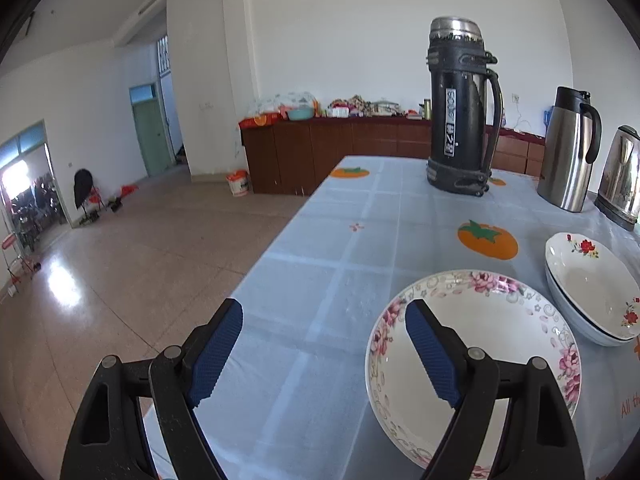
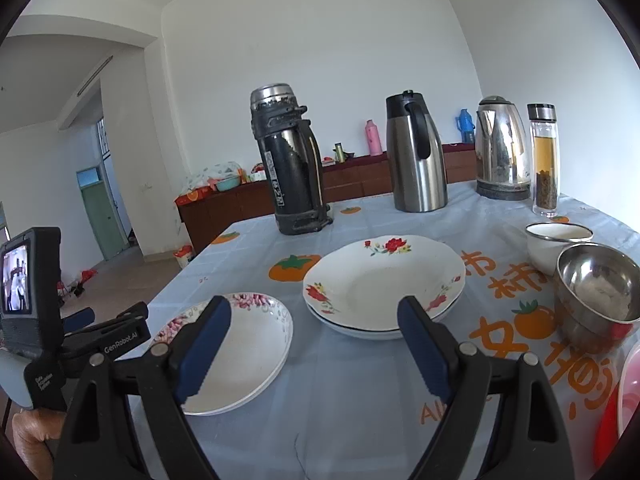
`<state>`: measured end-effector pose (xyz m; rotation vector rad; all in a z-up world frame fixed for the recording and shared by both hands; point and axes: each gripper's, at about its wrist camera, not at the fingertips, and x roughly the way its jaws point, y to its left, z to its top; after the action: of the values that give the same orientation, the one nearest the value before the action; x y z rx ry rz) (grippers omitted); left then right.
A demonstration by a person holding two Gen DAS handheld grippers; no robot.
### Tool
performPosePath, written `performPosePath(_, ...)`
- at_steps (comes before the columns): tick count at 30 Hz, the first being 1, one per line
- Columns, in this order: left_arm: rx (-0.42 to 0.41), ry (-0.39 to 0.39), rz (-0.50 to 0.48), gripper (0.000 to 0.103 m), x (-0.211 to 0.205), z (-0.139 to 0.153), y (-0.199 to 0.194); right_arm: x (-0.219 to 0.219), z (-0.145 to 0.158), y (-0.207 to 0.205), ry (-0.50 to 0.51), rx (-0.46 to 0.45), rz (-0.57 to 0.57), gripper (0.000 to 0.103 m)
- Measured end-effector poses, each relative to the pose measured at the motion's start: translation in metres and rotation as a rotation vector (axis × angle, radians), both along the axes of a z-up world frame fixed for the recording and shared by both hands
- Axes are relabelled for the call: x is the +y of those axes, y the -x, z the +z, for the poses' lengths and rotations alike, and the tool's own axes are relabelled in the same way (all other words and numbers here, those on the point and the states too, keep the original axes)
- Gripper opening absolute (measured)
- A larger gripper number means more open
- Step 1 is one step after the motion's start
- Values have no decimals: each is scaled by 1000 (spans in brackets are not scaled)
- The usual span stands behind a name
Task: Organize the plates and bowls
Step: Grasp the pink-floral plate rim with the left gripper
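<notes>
A pink-flowered plate [image 1: 500,344] [image 2: 244,344] lies near the table's left edge. A stack of red-flowered plates [image 1: 592,288] [image 2: 384,280] sits to its right. A steel bowl [image 2: 600,292] and a white bowl [image 2: 558,240] stand at the right. My left gripper [image 1: 324,320] is open and empty, its right finger over the pink plate's left rim. It also shows in the right wrist view [image 2: 80,320] at the far left. My right gripper [image 2: 314,316] is open and empty, above the cloth in front of both plates.
A black thermos [image 1: 460,112] [image 2: 290,164], a steel carafe [image 1: 570,152] [image 2: 416,156], a kettle [image 2: 502,152] and a glass tea bottle [image 2: 544,160] stand at the back of the table [image 1: 320,264]. A red item [image 2: 624,396] lies at the right edge. The table's left edge drops to the floor.
</notes>
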<state>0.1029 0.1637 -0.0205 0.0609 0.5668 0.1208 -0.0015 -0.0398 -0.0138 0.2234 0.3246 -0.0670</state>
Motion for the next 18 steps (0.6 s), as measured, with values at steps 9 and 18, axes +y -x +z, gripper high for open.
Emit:
performPosePath(9, 40, 7, -33, 85, -6, -6, -5, 3, -6, -16, 6, 90, 18, 86)
performPosePath(18, 84, 24, -30, 85, -4, -14, -14, 5, -27, -57, -87, 292, 66, 63)
